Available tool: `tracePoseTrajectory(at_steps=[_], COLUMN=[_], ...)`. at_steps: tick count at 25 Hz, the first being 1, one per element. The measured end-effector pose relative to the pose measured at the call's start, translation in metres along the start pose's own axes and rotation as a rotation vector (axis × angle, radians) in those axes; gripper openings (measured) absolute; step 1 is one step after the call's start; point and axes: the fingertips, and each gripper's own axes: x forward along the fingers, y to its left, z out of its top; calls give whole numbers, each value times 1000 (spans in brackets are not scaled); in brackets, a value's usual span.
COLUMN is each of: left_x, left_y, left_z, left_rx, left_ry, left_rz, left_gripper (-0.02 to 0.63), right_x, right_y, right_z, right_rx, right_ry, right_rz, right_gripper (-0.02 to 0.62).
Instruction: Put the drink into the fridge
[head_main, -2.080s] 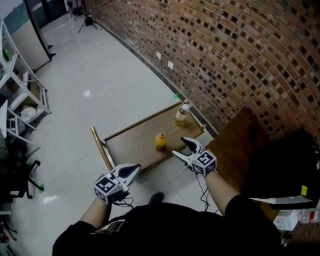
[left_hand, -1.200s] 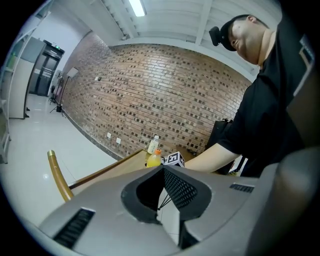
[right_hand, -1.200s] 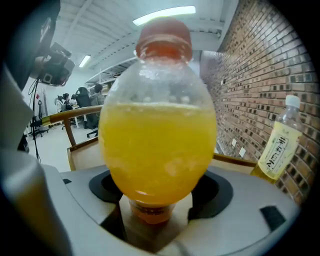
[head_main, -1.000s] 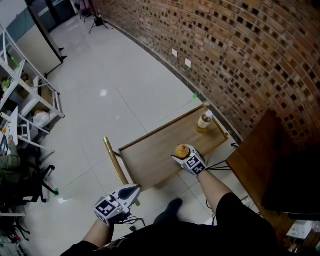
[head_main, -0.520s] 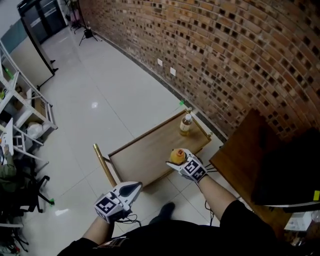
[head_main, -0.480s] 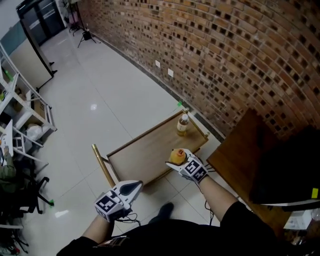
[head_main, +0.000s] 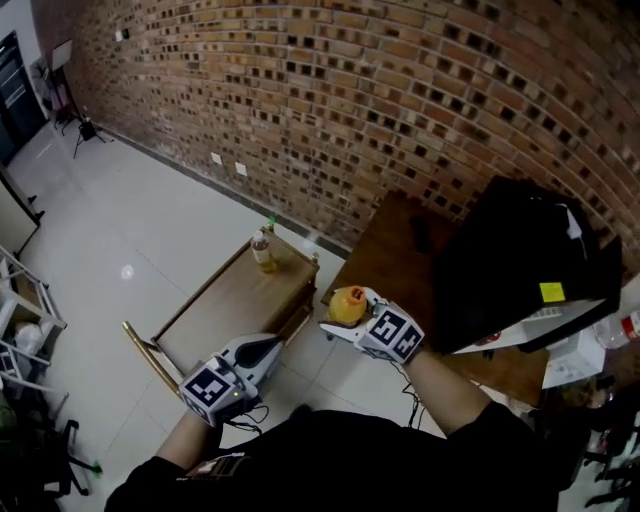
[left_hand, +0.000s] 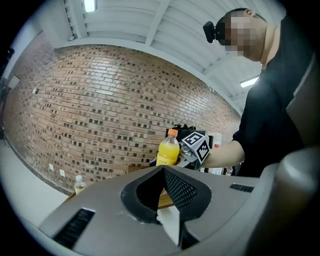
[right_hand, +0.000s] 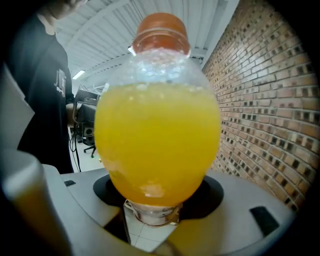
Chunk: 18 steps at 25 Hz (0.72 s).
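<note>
An orange drink bottle (head_main: 347, 304) with an orange cap is upright in my right gripper (head_main: 343, 318), which is shut on its body. It hangs in the air between the low wooden cart (head_main: 215, 310) and a brown table (head_main: 395, 255). In the right gripper view the bottle (right_hand: 157, 140) fills the frame between the jaws. My left gripper (head_main: 258, 352) is low near my body, its jaws together and nothing in them. From the left gripper view, the bottle (left_hand: 167, 151) and the right gripper (left_hand: 196, 146) show ahead.
A second bottle (head_main: 262, 250) of pale drink stands at the cart's far end by the brick wall (head_main: 330, 90). A big black box-like thing (head_main: 520, 255) with a yellow sticker sits on the brown table. White tile floor (head_main: 110, 230) spreads to the left.
The orange bottle has come up off the low cart in my right gripper and moved right, toward the brown table. The view has swung right. My left gripper stays low and shut.
</note>
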Motion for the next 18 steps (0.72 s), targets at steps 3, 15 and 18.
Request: tracePoseTrajectory(at_steps=[3,15,18], left_x=[45,156,176], left_y=[-53,-232,-268], left_z=[15,20,20], left_rx=[42,163,176], left_ry=[4,67,82], left_rz=[-112,-429,-475], left_gripper=[-5,-5,-5], right_x=[-72,-299,-349], right_y=[0,15,15], right_z=[-11,-75,-90], right_rx=[2,196,264], right_ry=[19,8,-35], right_rz=[-75,-316,-365], right_gripper=[288,288,288])
